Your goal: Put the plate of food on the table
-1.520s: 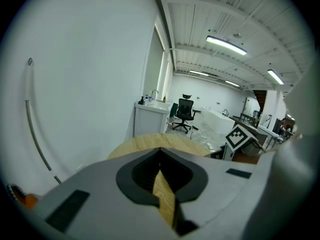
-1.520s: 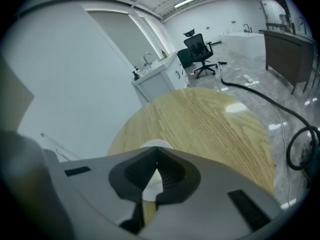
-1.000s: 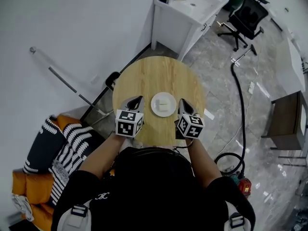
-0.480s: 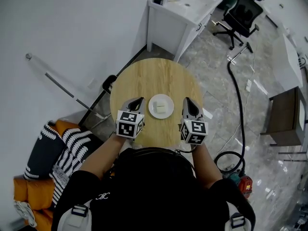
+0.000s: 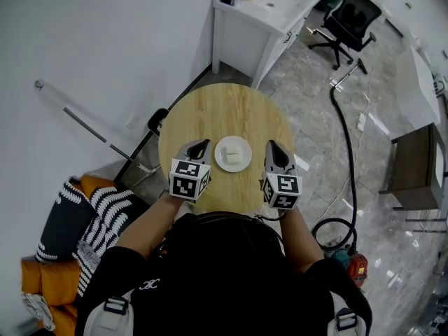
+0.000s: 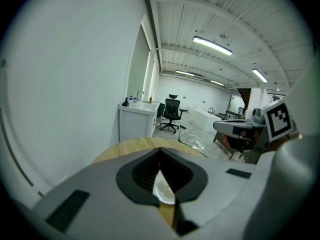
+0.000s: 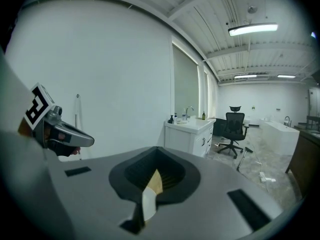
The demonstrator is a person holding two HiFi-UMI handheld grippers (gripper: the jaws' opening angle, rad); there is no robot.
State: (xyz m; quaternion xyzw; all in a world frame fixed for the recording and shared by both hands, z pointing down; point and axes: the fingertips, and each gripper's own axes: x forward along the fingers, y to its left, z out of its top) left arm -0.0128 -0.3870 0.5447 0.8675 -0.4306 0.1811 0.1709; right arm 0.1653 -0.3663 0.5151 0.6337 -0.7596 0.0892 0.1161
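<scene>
A white plate (image 5: 233, 153) with a pale block of food rests on the round wooden table (image 5: 227, 110), on its near half. My left gripper (image 5: 200, 144) hovers just left of the plate, jaws together and holding nothing. My right gripper (image 5: 272, 145) hangs just right of the plate, also shut and empty, a small gap away from the rim. In the left gripper view a sliver of the plate (image 6: 165, 191) shows through the slit of the shut jaws. The right gripper view shows only a strip of table and plate (image 7: 148, 204) through its own slit.
A white sink cabinet (image 5: 260, 12) with bottles stands beyond the table, and a black office chair (image 5: 352, 16) beside it. A black hose (image 5: 344, 135) runs across the floor at the right to a red device (image 5: 355, 268). Striped cushions (image 5: 94, 215) lie at the left.
The right gripper has drawn a little to the right, away from the plate's rim. The left gripper and the plate have stayed put.
</scene>
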